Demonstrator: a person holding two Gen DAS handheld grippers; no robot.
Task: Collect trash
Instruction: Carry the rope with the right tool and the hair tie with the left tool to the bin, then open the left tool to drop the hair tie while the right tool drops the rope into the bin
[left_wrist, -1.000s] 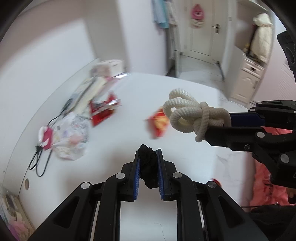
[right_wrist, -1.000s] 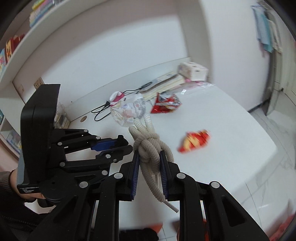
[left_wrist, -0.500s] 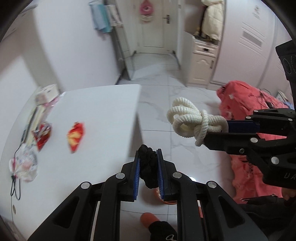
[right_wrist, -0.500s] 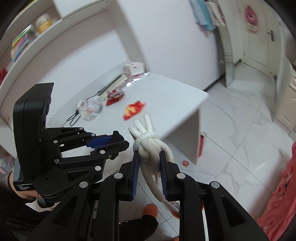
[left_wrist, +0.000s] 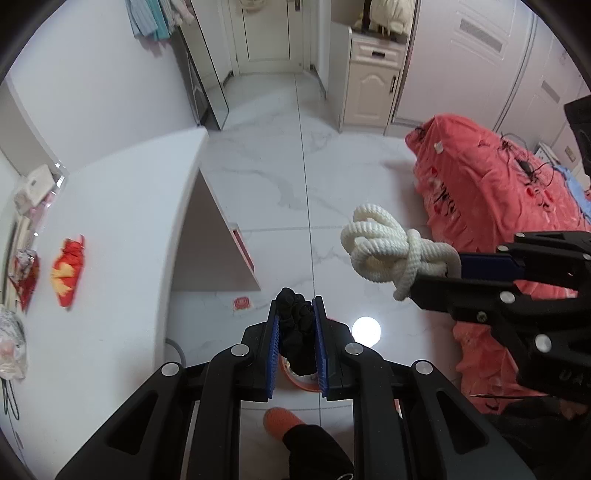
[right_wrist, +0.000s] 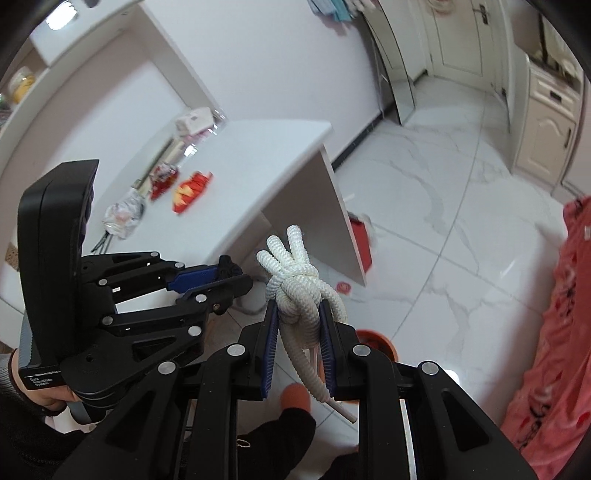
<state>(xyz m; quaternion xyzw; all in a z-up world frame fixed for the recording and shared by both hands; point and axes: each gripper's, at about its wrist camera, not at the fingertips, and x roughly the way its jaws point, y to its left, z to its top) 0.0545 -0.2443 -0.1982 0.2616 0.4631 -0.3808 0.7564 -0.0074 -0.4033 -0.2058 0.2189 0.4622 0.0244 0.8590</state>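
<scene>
The right tool (right_wrist: 298, 317) clamps a knotted white rope (right_wrist: 297, 280), long axis along its fingers; the left tool (left_wrist: 295, 325) pinches a black wad (left_wrist: 294, 317).

A home bedroom: red-covered bed (left_wrist: 491, 184), white desk (left_wrist: 122, 221), marble-tiled floor (left_wrist: 295, 192).

The left wrist camera sits just behind its own fingers (left_wrist: 318, 325) and looks forward and down over the marble floor (left_wrist: 280, 177), with the white desk (left_wrist: 122, 206) on its left and the red bed (left_wrist: 491, 192) on its right. The right wrist camera rides equally close behind its fingers (right_wrist: 327, 332), facing down toward the same floor (right_wrist: 443, 206). Both views share the desk (right_wrist: 266, 147), the orange bin (right_wrist: 380, 341) below, the bed, the far door, and each other's gripper.
</scene>
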